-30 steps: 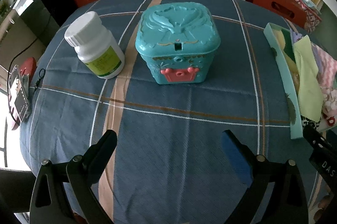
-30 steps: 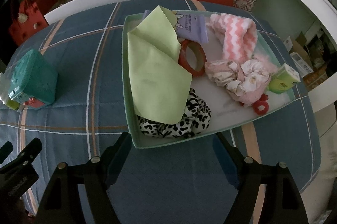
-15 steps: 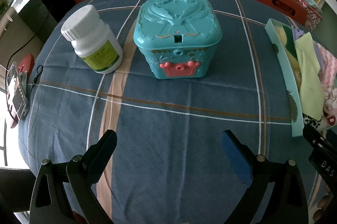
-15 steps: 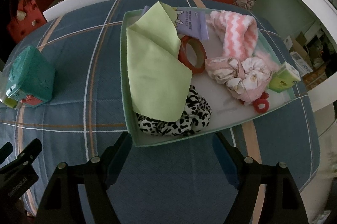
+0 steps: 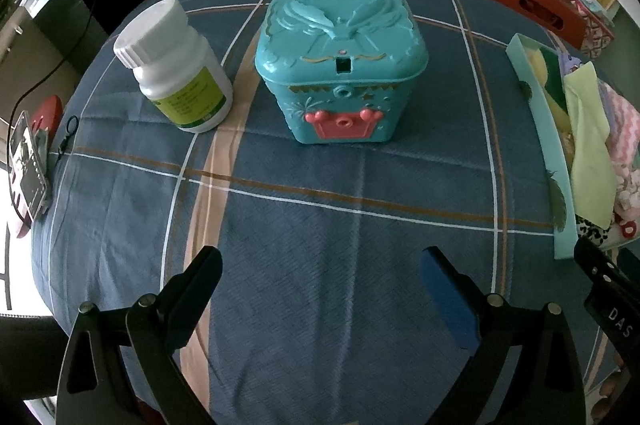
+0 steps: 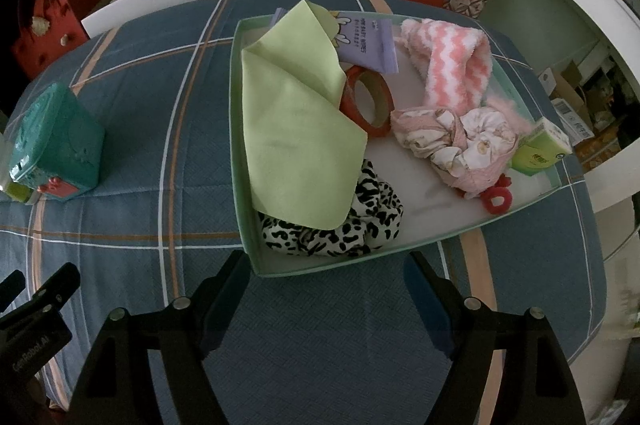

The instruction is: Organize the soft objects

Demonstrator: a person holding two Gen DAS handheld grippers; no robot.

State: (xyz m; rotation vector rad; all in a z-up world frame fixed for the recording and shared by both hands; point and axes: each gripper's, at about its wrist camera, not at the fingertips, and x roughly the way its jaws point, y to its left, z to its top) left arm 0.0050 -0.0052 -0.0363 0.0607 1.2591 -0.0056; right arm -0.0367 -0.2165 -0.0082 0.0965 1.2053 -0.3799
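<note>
My left gripper (image 5: pixel 320 279) hangs over the plaid blue tablecloth (image 5: pixel 320 225) with its fingers spread wide and nothing between them. Straight ahead, in the upper middle of that view, stands a teal plastic box (image 5: pixel 340 65), squarish with rounded corners, its embossed lid shut and a coral crown clasp facing me. Just left of it, apart from it, a white pill bottle (image 5: pixel 176 69) with a green label stands upright.

My right gripper (image 6: pixel 326 275) is also spread and empty, its tips just short of the near rim of the pale green tray (image 6: pixel 238 165). The tray's long axis runs from lower left to upper right of the frame. Inside, a smooth lime-green cloth (image 6: pixel 296 129) lies folded along the left wall, overlapping a leopard-print scrunchie (image 6: pixel 360 221) at the near corner. Behind it lie a red tape roll (image 6: pixel 366 101), a purple wipes packet (image 6: pixel 368 41), a fluffy pink-and-white zigzag sock (image 6: pixel 448 65), a crumpled pink floral scrunchie (image 6: pixel 460 141), a small red hair tie (image 6: pixel 498 201) and a green carton (image 6: pixel 542 147) at the right edge.
</note>
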